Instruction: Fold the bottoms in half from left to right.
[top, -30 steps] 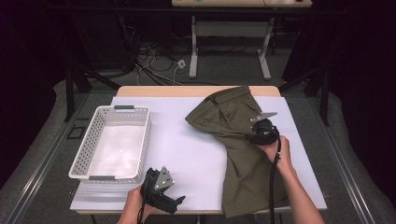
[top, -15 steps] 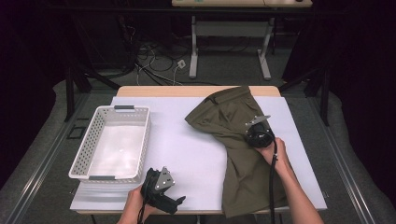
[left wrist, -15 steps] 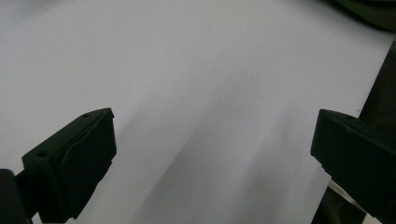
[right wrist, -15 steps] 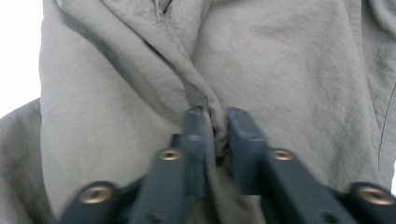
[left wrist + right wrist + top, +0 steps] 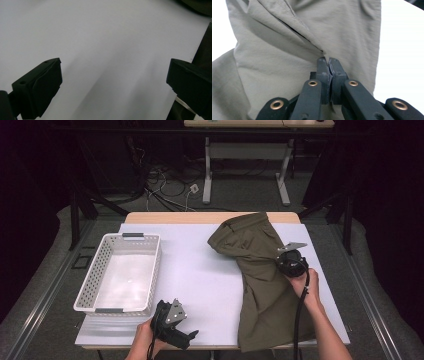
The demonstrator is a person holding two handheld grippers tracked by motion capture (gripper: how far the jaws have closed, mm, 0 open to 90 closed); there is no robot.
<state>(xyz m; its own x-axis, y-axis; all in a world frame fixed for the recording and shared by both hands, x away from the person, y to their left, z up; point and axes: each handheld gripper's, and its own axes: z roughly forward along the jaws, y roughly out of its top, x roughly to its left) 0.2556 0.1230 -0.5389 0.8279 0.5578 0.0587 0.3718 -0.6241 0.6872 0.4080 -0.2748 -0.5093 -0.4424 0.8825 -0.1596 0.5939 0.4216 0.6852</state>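
A fold of the trousers [image 5: 287, 45] was pinched by the right claw [image 5: 328, 65], just closed; left claw [image 5: 112, 82] spread, idle. Fabric should be lifted slowly, grip kept firm.

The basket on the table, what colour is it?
White; the basket shows best in the high view.

High view: above, facing forward-down. Gripper views: close along jaws; right shares trousers [image 5: 260, 270] [image 5: 287, 50].
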